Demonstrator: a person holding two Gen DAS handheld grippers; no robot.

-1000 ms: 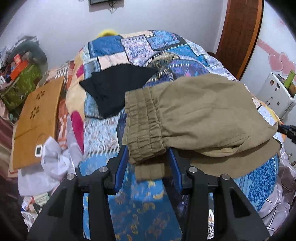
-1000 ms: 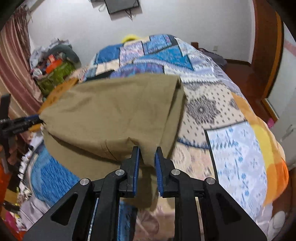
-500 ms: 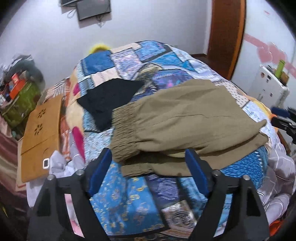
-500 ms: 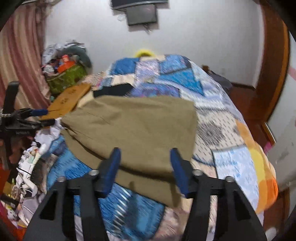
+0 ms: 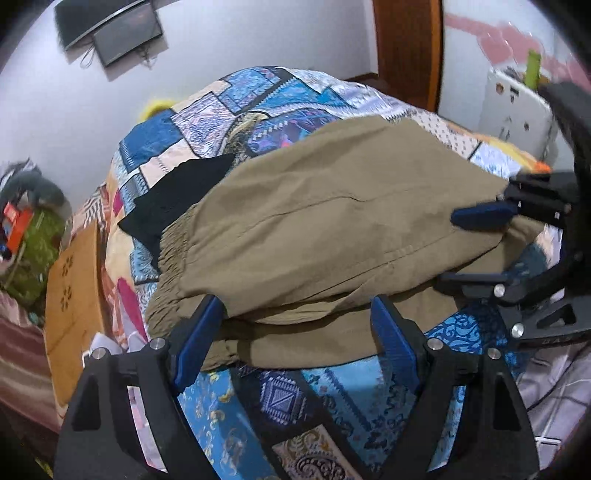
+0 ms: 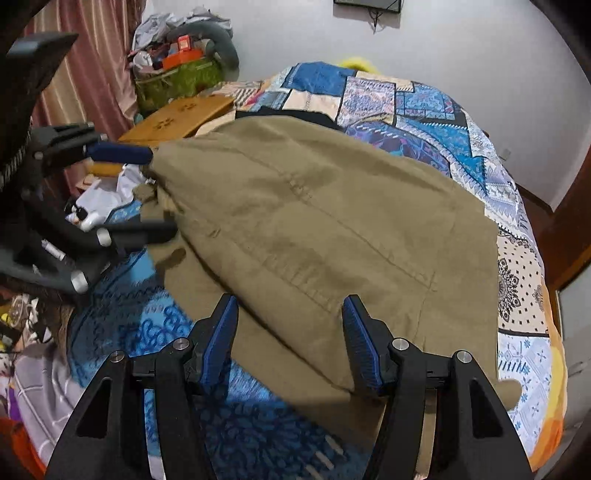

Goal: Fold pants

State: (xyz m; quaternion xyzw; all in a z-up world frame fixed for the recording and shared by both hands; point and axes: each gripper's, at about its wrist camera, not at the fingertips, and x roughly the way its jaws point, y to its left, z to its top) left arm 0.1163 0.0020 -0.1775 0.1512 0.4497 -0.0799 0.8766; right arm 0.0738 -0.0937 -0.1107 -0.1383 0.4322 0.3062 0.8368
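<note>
The olive pants [image 5: 332, 229] lie on the patchwork bed [image 5: 280, 398], one layer folded over the other, and both the left gripper [image 5: 295, 332] and right gripper [image 6: 290, 339] stand open and empty, so probably another fold remains.

White walls [image 5: 229, 48], wall-mounted TV [image 5: 127, 35], wooden door [image 5: 406, 51], pinkish curtain [image 6: 88, 74]

Bedroom: quilted bed [image 5: 280, 96], wall television [image 5: 110, 33]
</note>
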